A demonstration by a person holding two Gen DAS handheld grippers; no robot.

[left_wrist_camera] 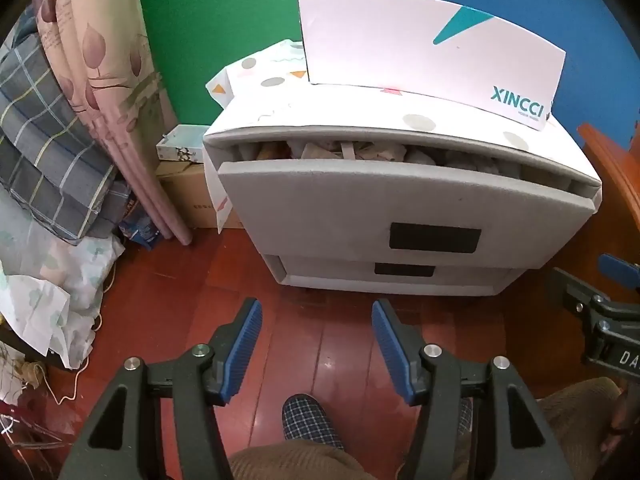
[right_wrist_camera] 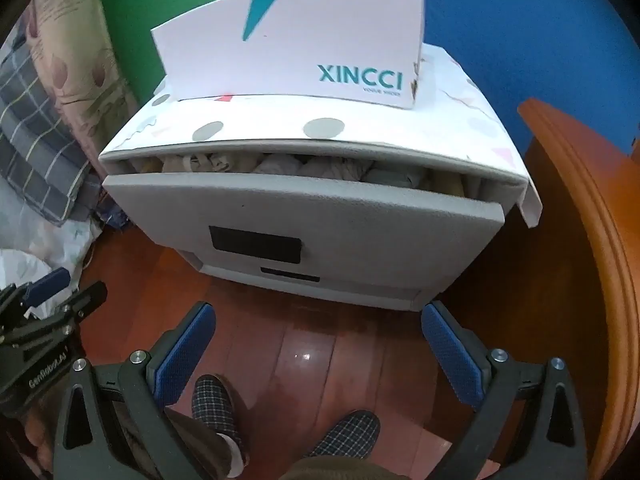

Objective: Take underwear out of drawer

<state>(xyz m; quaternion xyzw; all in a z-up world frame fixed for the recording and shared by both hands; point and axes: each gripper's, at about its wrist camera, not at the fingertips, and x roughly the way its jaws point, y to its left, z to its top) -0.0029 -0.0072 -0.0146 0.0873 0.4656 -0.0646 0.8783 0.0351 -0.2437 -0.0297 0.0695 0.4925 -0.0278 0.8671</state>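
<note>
The grey drawer (left_wrist_camera: 348, 196) stands only slightly open, pale folded underwear (right_wrist_camera: 280, 168) crowded just behind its front panel. Best pull it wider first. Both the left gripper (left_wrist_camera: 316, 344) and right gripper (right_wrist_camera: 320, 352) hover before it, fingers spread, empty. Individual garments are indistinct.

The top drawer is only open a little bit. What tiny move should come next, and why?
Probably bring the right gripper down to the top drawer. It is open only a crack, with bunched cloth showing inside. Both grippers are open, empty and above the floor, short of the drawer; the left gripper is narrower.
</note>
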